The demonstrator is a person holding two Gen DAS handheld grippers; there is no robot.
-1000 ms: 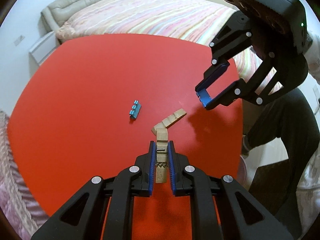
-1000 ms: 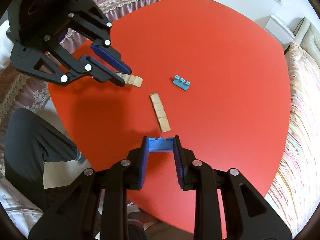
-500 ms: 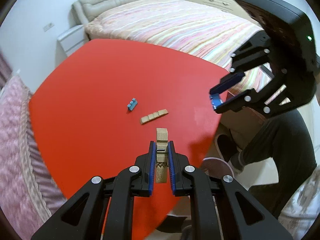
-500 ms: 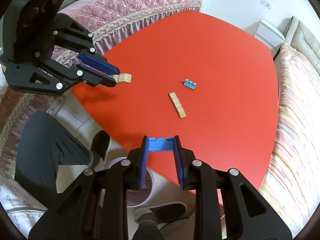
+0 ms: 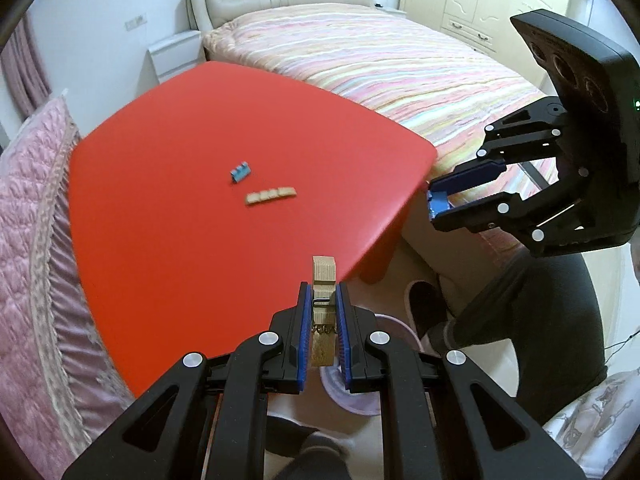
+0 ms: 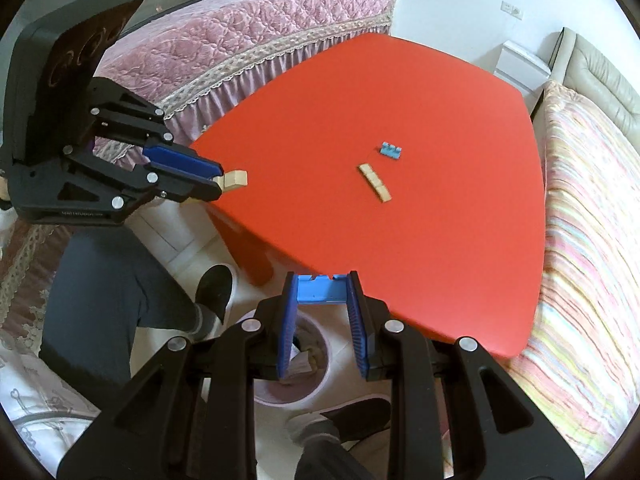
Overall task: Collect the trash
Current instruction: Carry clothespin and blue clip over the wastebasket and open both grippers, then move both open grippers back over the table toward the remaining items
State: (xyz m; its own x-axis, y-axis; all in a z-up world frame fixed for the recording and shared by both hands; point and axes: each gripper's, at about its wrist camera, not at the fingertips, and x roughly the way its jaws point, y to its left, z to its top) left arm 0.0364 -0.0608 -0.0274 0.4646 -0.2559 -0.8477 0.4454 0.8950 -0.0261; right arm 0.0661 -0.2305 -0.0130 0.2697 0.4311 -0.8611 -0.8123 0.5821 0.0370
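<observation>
Squarely between left jaws, wooden clothespin (image 5: 323, 312) (blue piece (image 6: 316, 289) between right jaws)

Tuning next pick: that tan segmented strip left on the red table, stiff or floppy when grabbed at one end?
Tan strip shows grooves between its blocks, so it may flex or hinge at those joints. It lies flat and low on the red table, so it will likely slide rather than roll or tip. It looks like wood: probably light.
</observation>
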